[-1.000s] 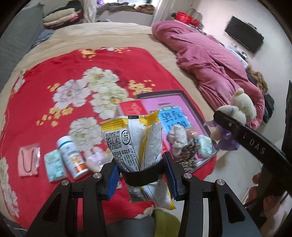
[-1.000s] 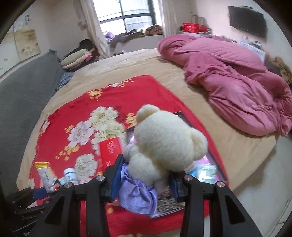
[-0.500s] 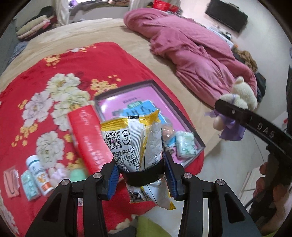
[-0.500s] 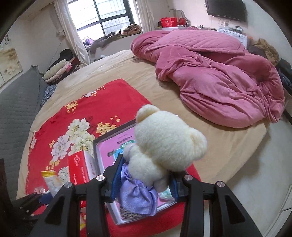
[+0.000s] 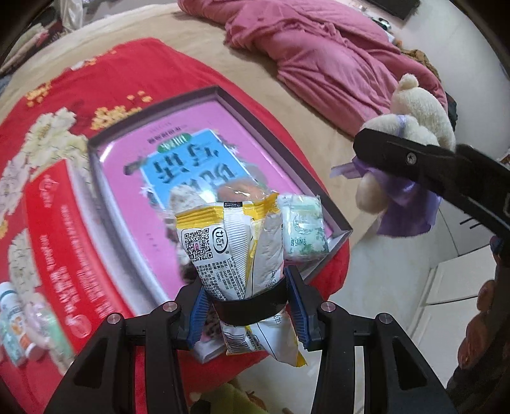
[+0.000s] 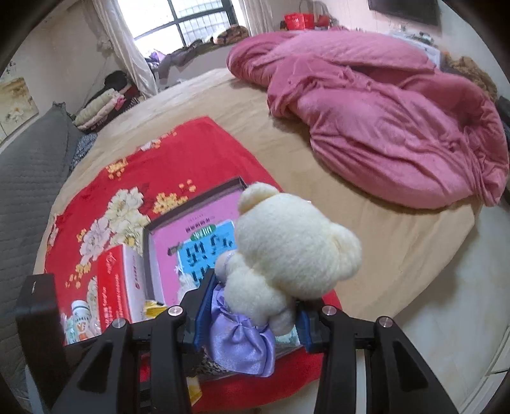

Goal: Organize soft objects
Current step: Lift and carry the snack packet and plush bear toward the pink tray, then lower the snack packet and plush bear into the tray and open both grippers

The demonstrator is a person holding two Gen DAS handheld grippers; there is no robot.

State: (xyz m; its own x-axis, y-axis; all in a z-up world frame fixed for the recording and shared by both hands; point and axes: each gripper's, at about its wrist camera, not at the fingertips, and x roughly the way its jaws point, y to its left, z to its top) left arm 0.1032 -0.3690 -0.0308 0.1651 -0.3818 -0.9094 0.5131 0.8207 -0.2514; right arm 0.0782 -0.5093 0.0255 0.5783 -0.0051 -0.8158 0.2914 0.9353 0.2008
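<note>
Between left gripper (image 5: 247, 301) pads: yellow snack packet (image 5: 234, 251), "tjer" and QR code legible. Right gripper (image 6: 251, 318) pinching cream plush bear (image 6: 287, 251). Window (image 6: 188, 19) seen from right wrist only.

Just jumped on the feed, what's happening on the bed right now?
A person holds a gripper in each hand over the bed. The left gripper is shut on a yellow and white snack packet, held above the pink-lined tray on the red floral blanket. The right gripper is shut on a cream teddy bear in a purple dress, also above that tray. A green tissue pack already lies in the tray's near corner. Neither held item has been put down yet.
</note>
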